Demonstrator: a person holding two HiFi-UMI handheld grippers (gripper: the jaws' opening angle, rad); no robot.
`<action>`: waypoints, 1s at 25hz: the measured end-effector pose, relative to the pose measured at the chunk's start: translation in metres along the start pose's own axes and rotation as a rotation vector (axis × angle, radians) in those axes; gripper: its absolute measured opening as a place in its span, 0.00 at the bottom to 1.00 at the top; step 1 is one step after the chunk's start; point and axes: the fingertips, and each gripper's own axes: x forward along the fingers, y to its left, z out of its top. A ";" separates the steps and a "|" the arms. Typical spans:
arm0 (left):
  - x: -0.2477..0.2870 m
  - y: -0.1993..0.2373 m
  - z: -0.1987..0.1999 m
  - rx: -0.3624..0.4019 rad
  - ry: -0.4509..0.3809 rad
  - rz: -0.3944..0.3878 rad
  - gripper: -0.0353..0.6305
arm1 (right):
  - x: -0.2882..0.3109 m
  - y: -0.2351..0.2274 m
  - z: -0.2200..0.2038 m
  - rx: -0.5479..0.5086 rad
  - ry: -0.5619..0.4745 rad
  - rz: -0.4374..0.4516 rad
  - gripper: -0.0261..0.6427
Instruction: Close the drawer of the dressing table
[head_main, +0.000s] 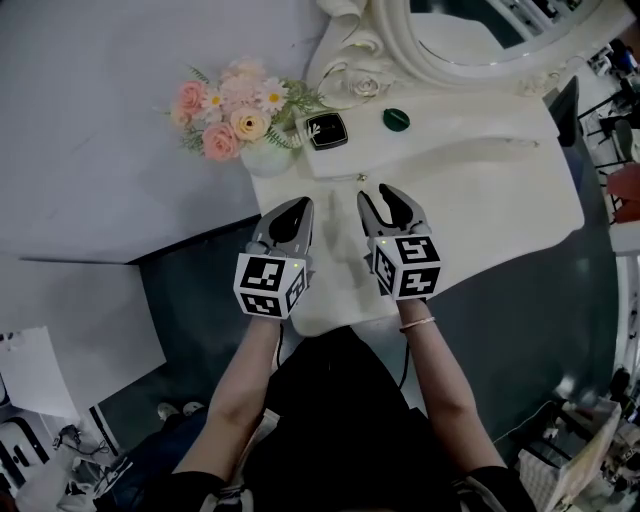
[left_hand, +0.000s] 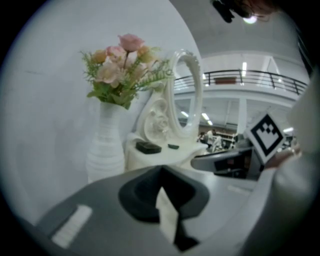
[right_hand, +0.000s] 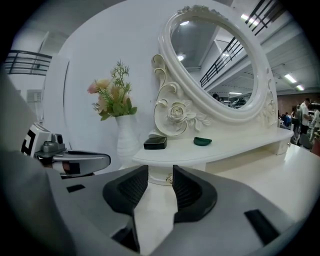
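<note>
Found right gripper (head_main: 383, 196) with jaws parted and empty, aimed at the drawer (right_hand: 159, 176) and its knob (right_hand: 169, 179) at 12 o'clock, seemingly squared for a push. Found left gripper (head_main: 299, 206) at its 9 o'clock, jaws together, holding nothing, kept clear. Judged drawer near flush under the dressing table (head_main: 500, 200) shelf.

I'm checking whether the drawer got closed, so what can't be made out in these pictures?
- Drawer: open or closed is unclear. The head view looks steeply down, so its front doesn't show; in the right gripper view the right tongs hide all but a small knob.
- Mirror: cut off by the head view's top edge.
- Black box emblem: too small in every view.
</note>
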 end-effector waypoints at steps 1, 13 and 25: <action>-0.001 -0.001 0.001 0.003 -0.001 -0.002 0.06 | -0.004 0.001 0.002 0.002 -0.008 -0.002 0.26; -0.022 -0.014 0.010 0.027 -0.026 -0.013 0.06 | -0.061 0.010 0.011 0.016 -0.084 -0.019 0.14; -0.042 -0.028 0.015 0.052 -0.045 -0.015 0.06 | -0.105 0.016 0.002 0.026 -0.117 -0.038 0.05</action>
